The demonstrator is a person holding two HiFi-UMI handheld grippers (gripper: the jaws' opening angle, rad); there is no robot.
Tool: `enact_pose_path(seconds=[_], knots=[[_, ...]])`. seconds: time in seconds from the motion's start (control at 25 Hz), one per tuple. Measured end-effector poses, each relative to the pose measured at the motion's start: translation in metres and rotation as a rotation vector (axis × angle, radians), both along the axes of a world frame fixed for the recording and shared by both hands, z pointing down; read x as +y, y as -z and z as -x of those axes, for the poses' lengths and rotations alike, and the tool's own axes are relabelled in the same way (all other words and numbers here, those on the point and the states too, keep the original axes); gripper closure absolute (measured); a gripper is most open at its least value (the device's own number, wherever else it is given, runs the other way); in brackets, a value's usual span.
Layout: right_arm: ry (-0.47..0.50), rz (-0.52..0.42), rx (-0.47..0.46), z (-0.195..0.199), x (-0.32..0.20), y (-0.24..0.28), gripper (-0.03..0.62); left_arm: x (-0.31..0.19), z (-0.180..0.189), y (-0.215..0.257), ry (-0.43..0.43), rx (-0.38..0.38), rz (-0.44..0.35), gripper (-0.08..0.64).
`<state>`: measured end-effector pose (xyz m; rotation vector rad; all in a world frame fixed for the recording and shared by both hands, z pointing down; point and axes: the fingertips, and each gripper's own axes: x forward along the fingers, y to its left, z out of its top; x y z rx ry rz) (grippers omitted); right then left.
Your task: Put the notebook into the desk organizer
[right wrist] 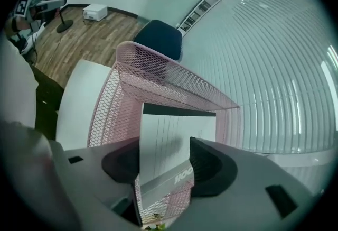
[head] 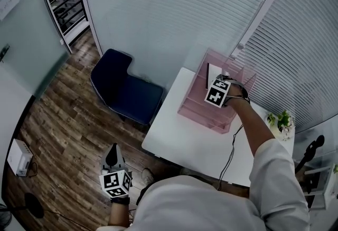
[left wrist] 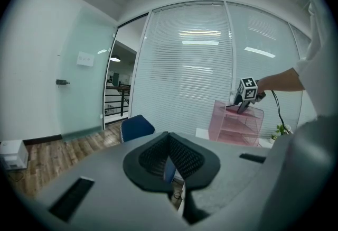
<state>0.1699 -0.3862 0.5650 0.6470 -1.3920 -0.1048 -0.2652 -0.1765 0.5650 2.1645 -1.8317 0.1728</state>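
Observation:
The pink mesh desk organizer (head: 203, 105) stands on the white table (head: 179, 142) at its far edge, also seen in the left gripper view (left wrist: 235, 124). A white lined notebook (right wrist: 169, 140) with a dark top edge stands upright in the organizer's (right wrist: 153, 74) top compartment, showing as a white slab (head: 213, 72) in the head view. My right gripper (right wrist: 168, 162) is over the organizer (head: 221, 84), open, with the notebook between its jaws and the pads apart from it. My left gripper (head: 112, 157) hangs low over the floor, shut and empty (left wrist: 169, 142).
A blue chair (head: 124, 90) sits left of the table against the blinds. A small potted plant (head: 280, 120) stands at the table's right end. A white box (head: 18, 157) lies on the wooden floor at far left. A cable trails off the table's front.

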Motion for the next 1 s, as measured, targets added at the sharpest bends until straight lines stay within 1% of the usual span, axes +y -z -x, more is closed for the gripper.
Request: enact_pose_path(seconds=[0.16, 0.28, 0.36, 0.44, 0.52, 0.64, 0.72, 0.88, 1.0], knots=[[0.013, 0.068, -0.020, 0.001, 0.002, -0.001, 0.301, -0.001, -0.003, -0.001, -0.002, -0.001, 0.000, 0.552], [-0.001, 0.138, -0.064, 0.001, 0.003, -0.003, 0.287, -0.003, -0.004, -0.003, 0.001, -0.002, 0.004, 0.552], [-0.007, 0.185, -0.094, 0.001, 0.003, -0.004, 0.261, -0.003, -0.004, -0.003, 0.003, -0.002, 0.004, 0.552], [-0.007, 0.213, -0.109, 0.001, 0.003, -0.003, 0.249, -0.003, -0.004, -0.002, 0.005, -0.002, 0.005, 0.552], [-0.004, 0.227, -0.128, 0.002, 0.004, 0.001, 0.249, -0.003, -0.004, -0.001, 0.007, -0.002, 0.006, 0.552], [-0.010, 0.258, -0.186, 0.008, 0.005, 0.003, 0.245, -0.004, -0.004, -0.002, 0.010, -0.003, 0.008, 0.552], [-0.006, 0.270, -0.202, 0.009, 0.005, 0.002, 0.245, -0.004, -0.005, -0.003, 0.012, -0.004, 0.009, 0.552], [-0.001, 0.259, -0.217, 0.010, 0.004, 0.004, 0.245, -0.005, -0.007, -0.002, 0.009, -0.007, 0.005, 0.552], [-0.003, 0.226, -0.238, 0.011, 0.004, 0.009, 0.247, -0.005, -0.011, 0.000, 0.003, -0.008, 0.004, 0.552]])
